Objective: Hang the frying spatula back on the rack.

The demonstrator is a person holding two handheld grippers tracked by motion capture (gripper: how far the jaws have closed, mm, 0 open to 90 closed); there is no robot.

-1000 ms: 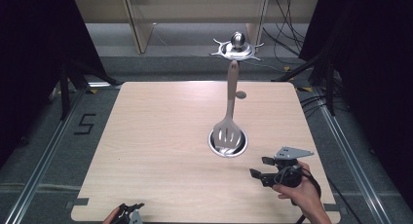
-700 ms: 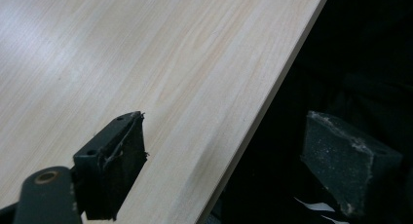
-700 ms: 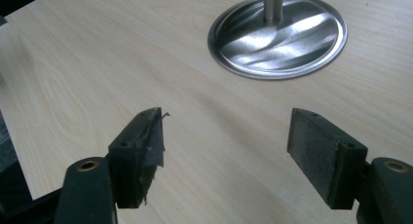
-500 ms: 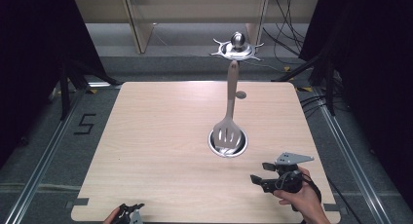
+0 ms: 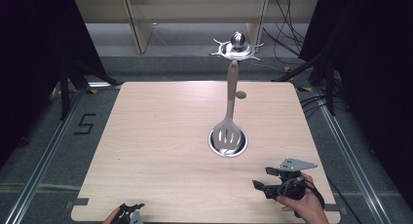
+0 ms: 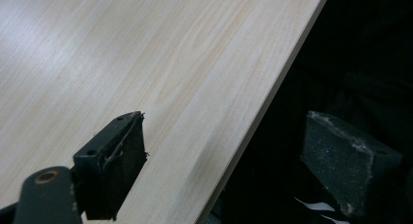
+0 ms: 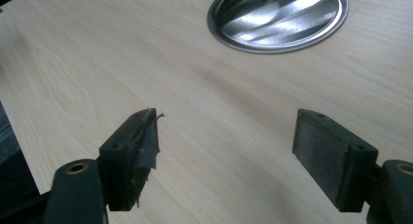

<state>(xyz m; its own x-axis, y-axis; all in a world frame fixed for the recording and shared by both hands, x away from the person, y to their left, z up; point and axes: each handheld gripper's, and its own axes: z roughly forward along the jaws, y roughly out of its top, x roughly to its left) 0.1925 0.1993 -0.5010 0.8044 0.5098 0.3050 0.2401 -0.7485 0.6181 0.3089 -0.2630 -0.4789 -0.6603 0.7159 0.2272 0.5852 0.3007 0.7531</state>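
A slotted spatula (image 5: 229, 131) with a pale handle has its head in a shallow round metal dish (image 5: 241, 147) right of the table's middle. The handle reaches up and away from me. My right gripper (image 5: 266, 178) hovers near the front right corner, held by a hand (image 5: 304, 209). It is open and empty, short of the dish. From the right gripper view the dish (image 7: 277, 19) lies ahead of the open right gripper (image 7: 229, 156). My left gripper (image 5: 130, 213) sits at the table's front edge. Its own view shows the left gripper (image 6: 229, 165) open, straddling that edge.
The light wooden table (image 5: 160, 136) stands on a grey floor with rails on both sides. A shiny metal stand with a ball (image 5: 237, 46) sits beyond the far edge. A small grey round spot (image 5: 240, 94) lies beside the spatula handle. Cables run at the back right.
My right gripper has drawn back toward the front edge of the table, away from the dish. The left gripper, the spatula and the dish have not moved.
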